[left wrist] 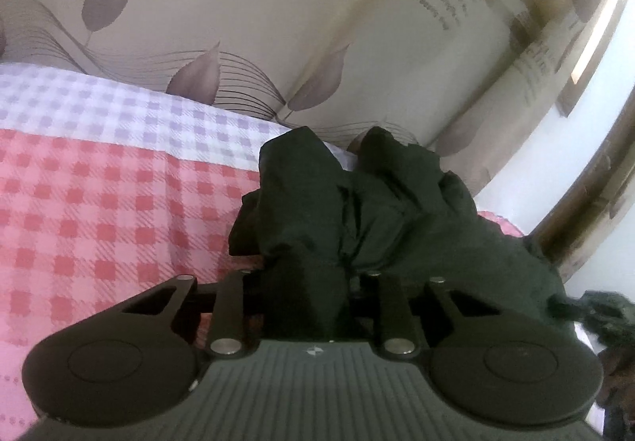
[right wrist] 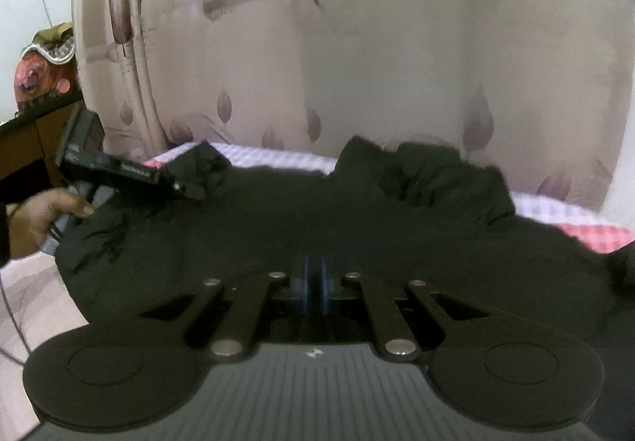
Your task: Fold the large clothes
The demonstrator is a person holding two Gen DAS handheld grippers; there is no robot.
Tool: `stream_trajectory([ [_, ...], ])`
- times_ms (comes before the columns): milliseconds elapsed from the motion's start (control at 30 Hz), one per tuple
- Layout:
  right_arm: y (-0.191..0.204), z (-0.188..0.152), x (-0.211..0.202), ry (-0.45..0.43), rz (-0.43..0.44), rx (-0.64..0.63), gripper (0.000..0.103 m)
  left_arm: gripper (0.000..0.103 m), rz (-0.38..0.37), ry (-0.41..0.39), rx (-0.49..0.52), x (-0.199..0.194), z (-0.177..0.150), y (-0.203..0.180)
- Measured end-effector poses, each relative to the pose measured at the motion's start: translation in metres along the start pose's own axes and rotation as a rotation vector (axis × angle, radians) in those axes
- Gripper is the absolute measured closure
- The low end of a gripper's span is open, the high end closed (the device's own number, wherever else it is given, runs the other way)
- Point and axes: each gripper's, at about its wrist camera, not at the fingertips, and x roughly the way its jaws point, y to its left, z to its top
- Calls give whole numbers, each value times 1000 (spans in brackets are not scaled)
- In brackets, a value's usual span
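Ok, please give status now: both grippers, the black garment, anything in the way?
Left gripper shut on black garment, bunch of cloth between jaws. Right gripper shut, nothing visibly held. Garment spread on checked bedsheet. Nothing in the way.

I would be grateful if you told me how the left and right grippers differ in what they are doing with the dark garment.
The left gripper has a bunched fold of the dark green-black garment between its fingers, while the right gripper has its blue-edged pads together with no cloth plainly between them. The left gripper sits at the garment's edge, lifting it off the pink and lilac checked bedsheet; the right hangs over the garment's middle. Both are black, hand-held and tilted downward.
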Motion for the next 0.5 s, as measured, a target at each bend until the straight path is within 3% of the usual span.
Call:
stream_trajectory([
  [300, -12, -9, 34, 90, -7, 52, 99, 85, 67, 58, -8, -29, 32, -57],
  [500, -35, -11, 50, 136, 50, 220, 99, 85, 67, 101, 26, -45, 60, -125],
])
